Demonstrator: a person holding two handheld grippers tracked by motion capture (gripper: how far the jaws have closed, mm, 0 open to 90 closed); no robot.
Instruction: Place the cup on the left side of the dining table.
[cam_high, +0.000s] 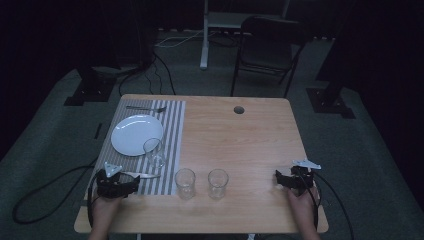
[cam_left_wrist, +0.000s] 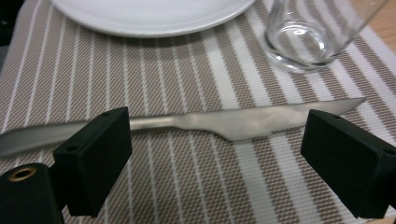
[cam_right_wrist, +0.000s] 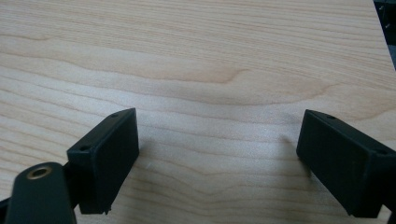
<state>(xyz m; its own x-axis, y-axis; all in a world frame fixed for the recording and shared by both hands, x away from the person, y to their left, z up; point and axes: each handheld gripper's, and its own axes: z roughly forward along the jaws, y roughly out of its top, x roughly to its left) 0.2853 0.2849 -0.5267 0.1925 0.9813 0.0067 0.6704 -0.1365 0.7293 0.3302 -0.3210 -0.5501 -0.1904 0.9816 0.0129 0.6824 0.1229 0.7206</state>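
Left tool (cam_left_wrist: 215, 154): held wide, knife (cam_left_wrist: 224, 122) lying just ahead | Right tool (cam_right_wrist: 217, 158): held wide over bare bench (cam_right_wrist: 210, 60)

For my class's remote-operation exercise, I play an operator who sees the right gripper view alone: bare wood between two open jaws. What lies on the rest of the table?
Observer: A striped placemat covers the table's left part, with a white plate on it.
Operator: Any cutlery?
Observer: A knife lies on the placemat just ahead of the left gripper, whose jaws are open; a fork lies beyond the plate.
Operator: Any glasses?
Observer: Three: one glass on the placemat beside the plate, two glasses on bare wood near the front edge.
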